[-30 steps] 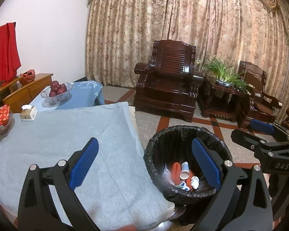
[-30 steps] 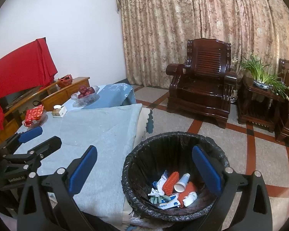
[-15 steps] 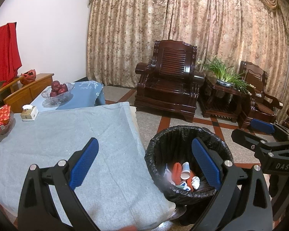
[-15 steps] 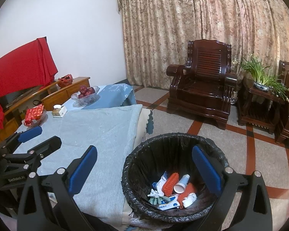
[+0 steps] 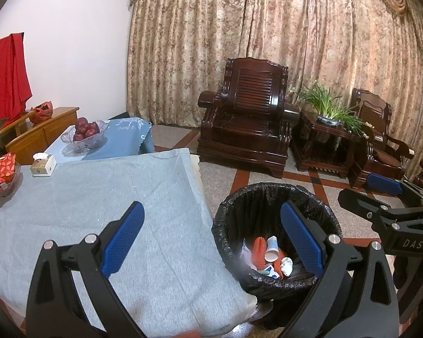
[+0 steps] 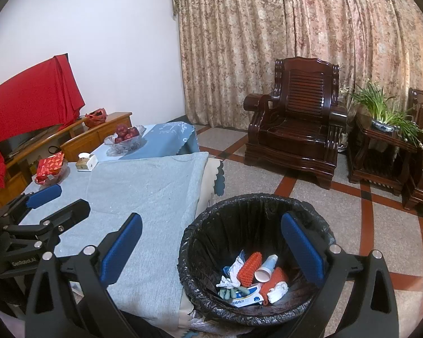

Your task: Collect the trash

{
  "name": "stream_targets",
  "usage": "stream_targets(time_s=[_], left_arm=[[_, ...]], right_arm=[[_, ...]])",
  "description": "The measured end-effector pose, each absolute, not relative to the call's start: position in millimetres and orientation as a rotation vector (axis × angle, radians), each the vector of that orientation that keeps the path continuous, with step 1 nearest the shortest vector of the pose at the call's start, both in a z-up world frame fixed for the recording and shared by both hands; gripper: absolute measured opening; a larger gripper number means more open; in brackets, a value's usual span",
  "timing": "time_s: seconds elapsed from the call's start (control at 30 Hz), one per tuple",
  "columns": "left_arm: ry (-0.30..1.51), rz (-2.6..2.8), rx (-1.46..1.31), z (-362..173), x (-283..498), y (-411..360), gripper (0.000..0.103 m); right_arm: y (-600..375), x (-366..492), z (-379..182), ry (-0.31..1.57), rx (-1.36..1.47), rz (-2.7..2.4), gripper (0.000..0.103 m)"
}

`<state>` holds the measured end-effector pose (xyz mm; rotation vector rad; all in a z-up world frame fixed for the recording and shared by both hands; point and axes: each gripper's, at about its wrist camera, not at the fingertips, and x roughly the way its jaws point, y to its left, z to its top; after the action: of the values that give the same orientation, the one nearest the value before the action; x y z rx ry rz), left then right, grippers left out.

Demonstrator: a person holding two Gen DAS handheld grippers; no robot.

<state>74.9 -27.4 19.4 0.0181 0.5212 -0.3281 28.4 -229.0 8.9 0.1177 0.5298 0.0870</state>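
Note:
A black-bagged trash bin (image 6: 253, 198) stands on the floor beside the table's right edge. Inside lie a paper cup (image 6: 266, 267), orange ridged pieces (image 6: 249, 266), a crumpled tissue (image 6: 277, 290) and a blue-and-white packet (image 6: 245, 298). My right gripper (image 6: 213, 225) hovers open above the bin, holding nothing. My left gripper (image 5: 211, 208) is open and empty too, over the table corner next to the bin (image 5: 276, 194). Each gripper shows in the other's view: the right gripper (image 5: 363, 190) at the right, the left gripper (image 6: 60, 201) at the left.
A grey cloth (image 5: 98, 197) covers the table, with a tissue box (image 5: 43, 164) and a bowl of red packets (image 5: 1, 174) at its far left. A fruit bowl (image 5: 83, 136) sits on a blue-clothed table behind. Dark wooden armchairs (image 5: 248, 121) and a potted plant (image 5: 328, 109) stand beyond.
Both views have drifted only slightly; the bin sits a touch further right in the left wrist view. Both grippers stay open and empty.

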Motion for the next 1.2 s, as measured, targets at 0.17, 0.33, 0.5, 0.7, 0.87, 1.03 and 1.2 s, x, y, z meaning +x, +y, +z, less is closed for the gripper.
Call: stream_targets(time_s=[0.17, 0.33, 0.5, 0.7, 0.87, 1.03, 1.2], left_arm=[[0.521, -0.327, 0.019, 19.4, 74.6, -28.0, 0.095], [0.522, -0.327, 0.018, 20.0, 74.5, -28.2, 0.095], [0.521, -0.327, 0.019, 20.1, 74.4, -28.8, 0.095], [0.523, -0.327, 0.019, 20.0, 74.2, -27.5, 0.095], [0.524, -0.328, 0.019, 20.2, 73.5, -25.8, 0.095], [0.526, -0.329, 0.019, 21.0, 72.8, -26.4, 0.095], [0.527, -0.329, 0.019, 20.7, 72.1, -26.7, 0.095]], right_arm=[[-228.9, 28.2, 8.9, 0.53, 0.12, 0.088, 0.097], [-229.0, 28.1, 9.1, 0.529, 0.118, 0.089, 0.097], [-228.8, 28.2, 8.6, 0.531, 0.119, 0.087, 0.097], [-228.8, 28.2, 8.5, 0.531, 0.119, 0.088, 0.097], [-228.9, 28.1, 8.6, 0.53, 0.119, 0.088, 0.097], [-229.3, 28.7, 8.8, 0.532, 0.119, 0.088, 0.097], [-229.0, 28.8, 8.9, 0.534, 0.12, 0.088, 0.097]])
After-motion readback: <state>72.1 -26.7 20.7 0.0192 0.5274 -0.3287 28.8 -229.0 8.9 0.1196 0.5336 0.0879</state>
